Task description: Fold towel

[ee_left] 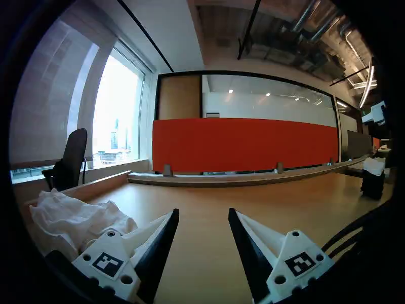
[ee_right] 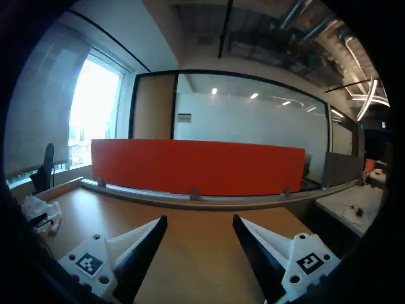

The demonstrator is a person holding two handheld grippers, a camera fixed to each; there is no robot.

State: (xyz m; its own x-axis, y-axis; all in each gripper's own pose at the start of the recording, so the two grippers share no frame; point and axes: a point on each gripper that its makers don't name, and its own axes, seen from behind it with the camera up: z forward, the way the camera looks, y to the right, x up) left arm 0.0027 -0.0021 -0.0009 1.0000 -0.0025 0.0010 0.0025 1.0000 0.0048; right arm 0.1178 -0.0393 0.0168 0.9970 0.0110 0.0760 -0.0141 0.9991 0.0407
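With jaws spread and empty, left gripper (ee_left: 202,225) and right gripper (ee_right: 200,230) should each pinch a corner of the towel (ee_left: 76,220) at lower left.

Worktop (ee_left: 283,192): pale wood, smooth and matt, with a raised wooden lip along the far edge and the left side. Lying on it: one white towel (ee_left: 76,218), crumpled in a loose heap at the left, close to the side lip.

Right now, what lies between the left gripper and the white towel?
Only bare wooden desk. In the left gripper view, the crumpled towel lies close beside one finger of the open left gripper.
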